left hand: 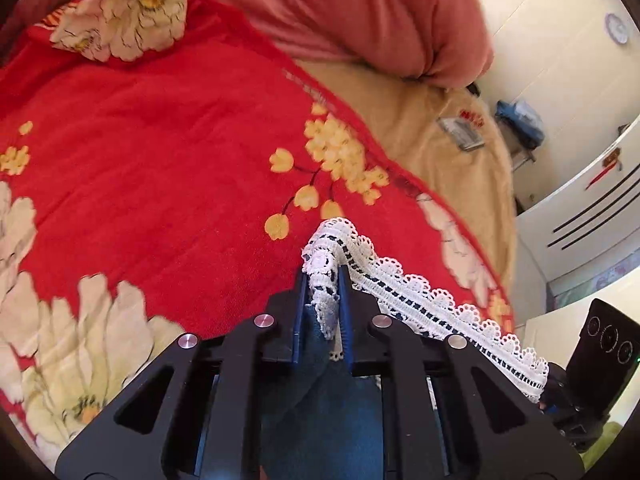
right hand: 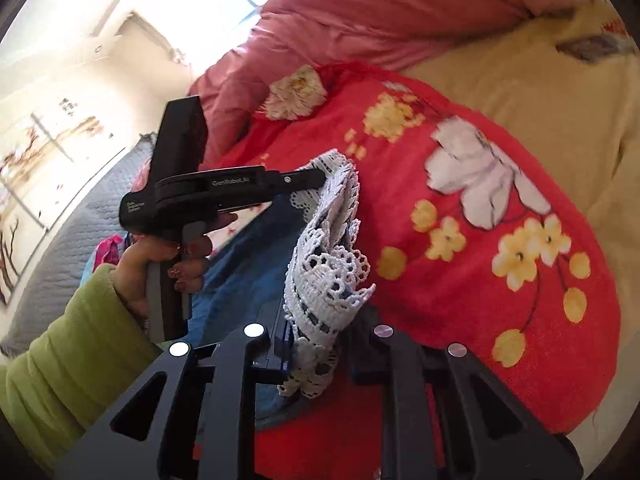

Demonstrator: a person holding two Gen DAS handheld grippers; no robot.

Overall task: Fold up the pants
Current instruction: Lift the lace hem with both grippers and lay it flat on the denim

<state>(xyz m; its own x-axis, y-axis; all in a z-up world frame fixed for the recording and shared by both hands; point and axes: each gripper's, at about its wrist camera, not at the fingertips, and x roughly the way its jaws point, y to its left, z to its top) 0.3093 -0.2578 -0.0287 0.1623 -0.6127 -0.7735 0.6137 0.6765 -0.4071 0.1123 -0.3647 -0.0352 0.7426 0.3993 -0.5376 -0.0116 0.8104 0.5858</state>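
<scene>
The pants are blue denim [left hand: 332,400] with a white lace hem [left hand: 420,300], and they lie over a red flowered blanket [left hand: 160,160]. My left gripper [left hand: 323,276] is shut on a bunched end of the lace. The hem runs from there down to the right. In the right wrist view my right gripper [right hand: 320,320] is shut on a thick bunch of the same lace [right hand: 332,264], with denim [right hand: 240,280] hanging to its left. The left gripper [right hand: 320,176] pinches the lace higher up, held by a hand [right hand: 160,264] in a green sleeve [right hand: 60,360].
A pink quilt [left hand: 360,8] is piled at the far side of the bed, next to a beige blanket [left hand: 460,152] with a small flat object on it. A white cabinet [left hand: 592,216] stands on the right. A grey quilted cover [right hand: 72,240] lies beyond the hand.
</scene>
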